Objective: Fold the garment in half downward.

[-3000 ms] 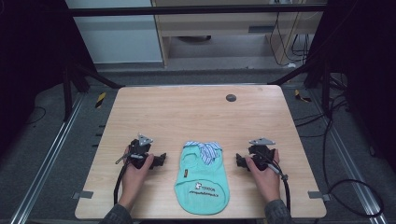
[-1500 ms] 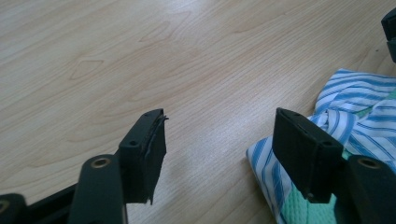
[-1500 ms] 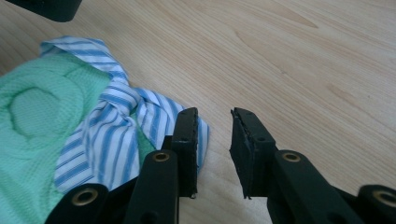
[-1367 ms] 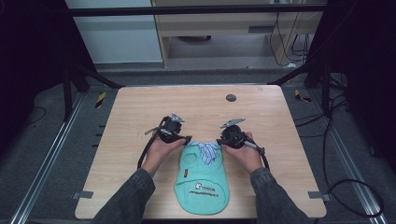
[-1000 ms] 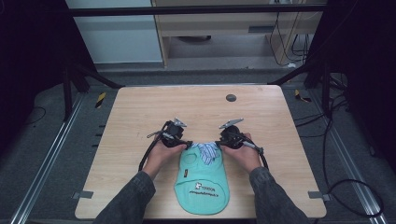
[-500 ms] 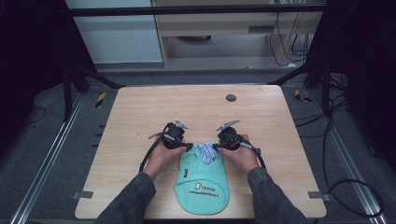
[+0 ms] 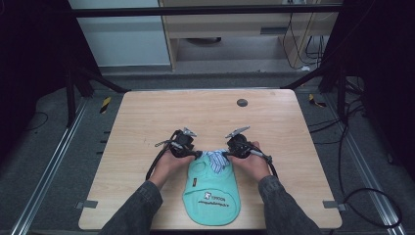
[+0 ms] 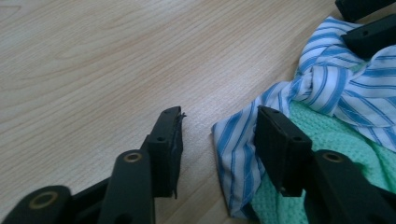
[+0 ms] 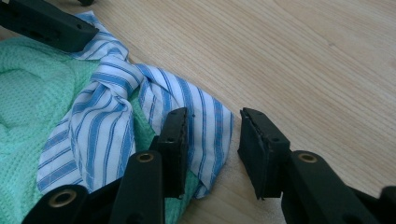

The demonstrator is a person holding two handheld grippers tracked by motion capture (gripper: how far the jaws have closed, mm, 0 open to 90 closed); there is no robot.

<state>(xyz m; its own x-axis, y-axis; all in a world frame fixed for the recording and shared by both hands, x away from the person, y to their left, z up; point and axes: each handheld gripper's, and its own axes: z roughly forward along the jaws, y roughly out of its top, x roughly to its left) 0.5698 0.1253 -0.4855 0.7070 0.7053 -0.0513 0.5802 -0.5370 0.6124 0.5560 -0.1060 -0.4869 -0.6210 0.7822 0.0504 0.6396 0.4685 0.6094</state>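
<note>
- High view: a green garment [image 7: 212, 188] is seen lying flat on the tabletop [image 7: 147, 117], its long axis running from the near edge away toward the far side, striped collar [image 7: 215, 159] at the far end. The left gripper [image 7: 195, 154] and right gripper [image 7: 227, 154] are placed at either side of that collar, about equally near.
- Left gripper view: the left gripper [image 8: 217, 135] is held with jaws spread and nothing gripped; the striped collar [image 8: 233, 144] edge lies between them, close against the right-hand jaw, bare wood by the other.
- Right gripper view: the right gripper [image 9: 212, 135] is likewise released, jaws parted; the striped collar [image 9: 205, 121] corner is straddled, one jaw resting over the cloth, the other over bare tabletop [image 9: 327, 60]. A pinch of each corner is judged likely.
</note>
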